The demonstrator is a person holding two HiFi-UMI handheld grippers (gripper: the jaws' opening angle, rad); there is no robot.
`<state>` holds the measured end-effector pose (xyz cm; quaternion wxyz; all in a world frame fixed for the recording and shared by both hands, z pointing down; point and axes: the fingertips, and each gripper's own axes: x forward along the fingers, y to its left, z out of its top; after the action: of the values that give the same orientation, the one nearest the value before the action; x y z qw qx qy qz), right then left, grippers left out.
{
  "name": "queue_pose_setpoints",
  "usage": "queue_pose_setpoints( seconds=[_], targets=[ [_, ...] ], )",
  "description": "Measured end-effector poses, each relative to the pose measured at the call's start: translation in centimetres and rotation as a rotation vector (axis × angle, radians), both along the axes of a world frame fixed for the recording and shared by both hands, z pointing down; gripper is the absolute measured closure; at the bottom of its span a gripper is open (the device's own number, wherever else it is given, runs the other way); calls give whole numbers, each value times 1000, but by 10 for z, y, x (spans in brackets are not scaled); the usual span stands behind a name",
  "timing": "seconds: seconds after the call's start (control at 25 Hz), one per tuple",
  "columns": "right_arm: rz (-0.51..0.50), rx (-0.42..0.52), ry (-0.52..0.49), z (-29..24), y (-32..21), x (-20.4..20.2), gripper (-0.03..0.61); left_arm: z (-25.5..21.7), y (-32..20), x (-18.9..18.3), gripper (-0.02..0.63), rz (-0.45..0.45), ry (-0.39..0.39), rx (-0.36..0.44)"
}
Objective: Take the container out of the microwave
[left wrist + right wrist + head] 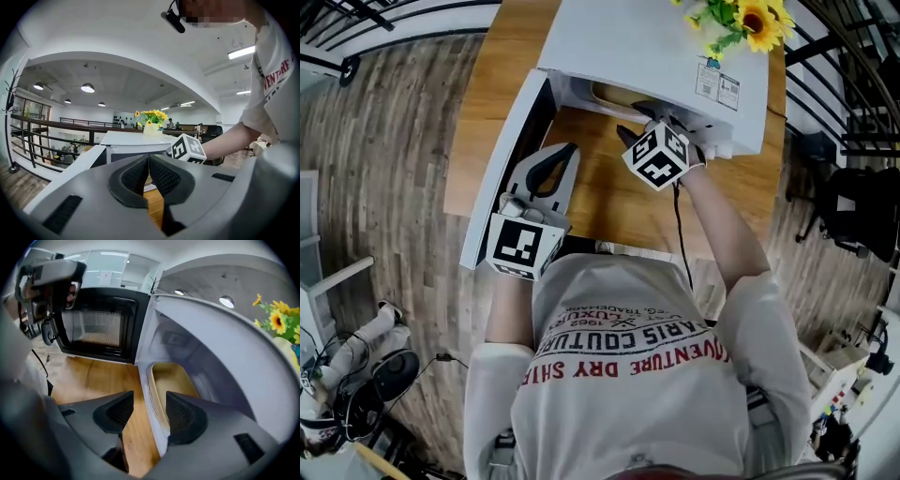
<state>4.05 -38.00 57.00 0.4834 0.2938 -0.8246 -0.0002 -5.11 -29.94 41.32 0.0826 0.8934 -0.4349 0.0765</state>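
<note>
**Head view.** A white microwave [637, 37] stands on a wooden table [609, 202], its door [502, 159] swung open to the left. The container [614, 94], a shallow tan dish, lies inside the oven, close to the front opening. The right gripper [643, 116] is at the mouth of the oven. The left gripper [565, 155] hangs over the table beside the open door, well apart from the dish.

**Right gripper view.** The jaws of the right gripper [145, 406] stand apart and hold nothing. The near rim of the container [176, 378] and the oven's front lip show between them.

**Left gripper view.** The left gripper [148, 171] has its jaws together, with nothing between them.

**Step in hand (judged).** The step appears to be reaching in to grasp the dish. One jaw should pass inside the rim and the other outside it, clear of the oven's lip, before closing. The dish is then best raised slightly and drawn straight out toward the near side, kept level. A grip that catches the lip along with the rim would likely slip.

**Surface and room.** The tabletop is pale wood. Yellow flowers [750, 19] stand on top of the microwave. The floor [384, 141] is wood plank, with a dark railing [356, 19] at the far left. The room is large and open, with ceiling lights [87, 87].
</note>
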Motion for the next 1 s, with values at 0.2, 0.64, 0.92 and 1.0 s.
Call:
queue_pose_setpoints(
  seconds=[0.2,0.64,0.92,1.0],
  targets=[
    [-68,-52,112,24,-17,-5,351,4,-6,-1,594,10,5,-13],
    [-175,-73,258,54,-26,-4,531,14,-5,-3,594,25,-5,-45],
    [-213,-60,202,38,-7,-9,548,9,2,-1,594,41,-13,-34],
    [-220,-51,156,28,4,-12,549,9,7,2,594,50,-19,-32]
  ],
)
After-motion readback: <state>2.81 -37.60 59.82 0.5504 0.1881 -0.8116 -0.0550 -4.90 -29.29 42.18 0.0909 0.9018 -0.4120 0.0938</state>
